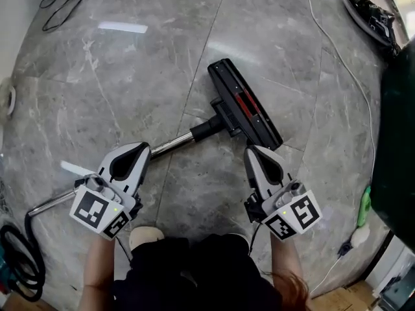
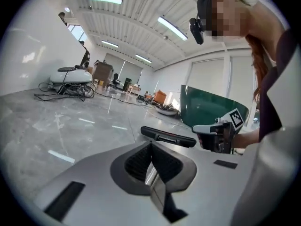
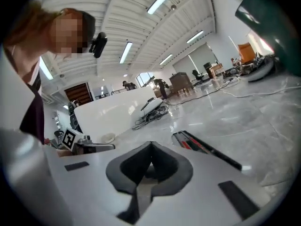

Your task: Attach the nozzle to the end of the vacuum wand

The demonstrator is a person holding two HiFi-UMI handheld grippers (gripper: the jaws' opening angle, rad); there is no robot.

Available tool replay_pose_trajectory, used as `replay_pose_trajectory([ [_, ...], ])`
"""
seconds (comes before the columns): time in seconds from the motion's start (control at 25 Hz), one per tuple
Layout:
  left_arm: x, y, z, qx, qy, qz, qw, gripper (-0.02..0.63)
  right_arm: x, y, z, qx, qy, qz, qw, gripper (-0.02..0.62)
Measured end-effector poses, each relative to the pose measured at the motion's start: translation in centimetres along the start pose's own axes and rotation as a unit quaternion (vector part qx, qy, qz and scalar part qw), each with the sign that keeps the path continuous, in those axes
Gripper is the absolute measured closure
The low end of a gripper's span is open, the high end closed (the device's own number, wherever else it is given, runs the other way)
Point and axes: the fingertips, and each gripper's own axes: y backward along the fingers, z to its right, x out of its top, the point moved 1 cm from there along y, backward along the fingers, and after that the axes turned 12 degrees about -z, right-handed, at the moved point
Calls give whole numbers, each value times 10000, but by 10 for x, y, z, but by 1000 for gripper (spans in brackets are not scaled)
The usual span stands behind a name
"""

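The black floor nozzle with a red stripe lies flat on the grey stone floor. Its neck meets the end of the chrome wand, which runs down-left under my left gripper. That gripper hovers above the wand, shut with nothing between its jaws. My right gripper hangs just short of the nozzle's near end, also shut and empty. The nozzle shows beyond the left jaws, with the right gripper beside it. In the right gripper view the nozzle lies ahead to the right.
A black hose coils at the bottom left. A white cable runs across the floor at right, beside a dark green object and a green bottle. Black cables lie at the top left. The person's legs fill the bottom middle.
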Motion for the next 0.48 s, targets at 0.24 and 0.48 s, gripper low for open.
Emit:
replay_pose_trajectory([
  [0.24, 52, 18, 16, 556, -487, -46, 9973, 597, 57, -16, -48, 85, 244, 60, 9996, 581],
  [0.48, 155, 93, 62, 417, -236, 193, 9987, 597, 171, 44, -87, -28, 118, 314, 9994, 581],
])
